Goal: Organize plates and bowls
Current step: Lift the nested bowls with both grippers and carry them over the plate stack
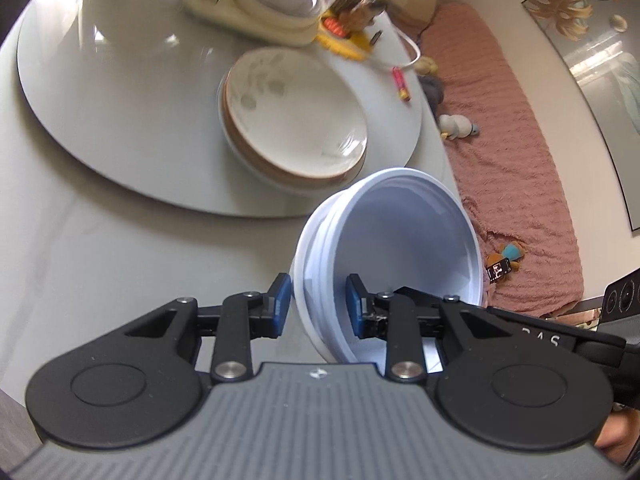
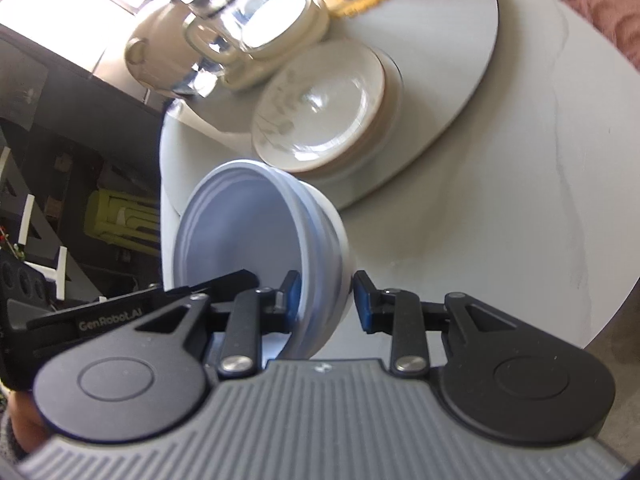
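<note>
Left wrist view: bowls, nested and tipped on edge, sit between the fingers of the left hand-held gripper, one finger outside the wall, one inside. Plate stack lies beyond them on the turntable, which rests on the table. Kettle stands behind the plates; sofa lies right of the table.

Right wrist view: right hand-held gripper straddles the same bowls from the opposite rim. Plate stack beyond, kettle behind it to the left.
</note>
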Action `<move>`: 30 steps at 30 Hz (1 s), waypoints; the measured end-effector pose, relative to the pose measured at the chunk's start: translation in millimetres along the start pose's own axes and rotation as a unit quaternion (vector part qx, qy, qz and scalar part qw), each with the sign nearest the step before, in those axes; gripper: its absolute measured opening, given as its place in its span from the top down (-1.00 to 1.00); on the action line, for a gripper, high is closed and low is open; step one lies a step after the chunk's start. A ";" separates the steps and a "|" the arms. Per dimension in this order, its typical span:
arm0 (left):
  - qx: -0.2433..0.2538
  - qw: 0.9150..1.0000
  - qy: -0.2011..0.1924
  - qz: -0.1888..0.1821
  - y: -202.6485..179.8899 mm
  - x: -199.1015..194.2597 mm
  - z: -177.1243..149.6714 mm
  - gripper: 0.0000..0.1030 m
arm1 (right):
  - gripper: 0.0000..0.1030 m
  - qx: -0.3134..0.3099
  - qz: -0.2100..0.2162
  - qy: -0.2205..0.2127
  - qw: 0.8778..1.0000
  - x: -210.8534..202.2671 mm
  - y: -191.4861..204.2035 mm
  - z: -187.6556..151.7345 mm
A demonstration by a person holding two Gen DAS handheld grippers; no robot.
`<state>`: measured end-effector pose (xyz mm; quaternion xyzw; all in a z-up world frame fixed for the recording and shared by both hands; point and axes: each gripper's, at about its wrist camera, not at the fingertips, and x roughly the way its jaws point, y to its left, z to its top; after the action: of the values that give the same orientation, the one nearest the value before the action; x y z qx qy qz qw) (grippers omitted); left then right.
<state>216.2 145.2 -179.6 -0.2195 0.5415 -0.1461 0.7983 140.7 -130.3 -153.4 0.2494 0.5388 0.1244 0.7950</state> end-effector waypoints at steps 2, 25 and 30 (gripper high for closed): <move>0.009 1.000 -0.009 -0.001 -2.0 -7.9 2.0 0.34 | 0.38 0.005 0.004 -0.006 1.000 -5.1 4.7 -0.1; -0.029 0.999 -0.038 0.005 0.7 1.7 69.8 0.34 | 0.38 -0.023 0.004 -0.019 1.000 23.6 32.1 78.1; -0.040 0.998 -0.034 0.025 -2.8 34.3 96.6 0.34 | 0.38 -0.031 0.005 -0.003 0.999 48.9 17.8 110.1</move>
<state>318.7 145.2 -175.0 -0.2426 0.5249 -0.0969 0.8100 262.1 -121.3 -150.4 0.2279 0.5308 0.1446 0.8034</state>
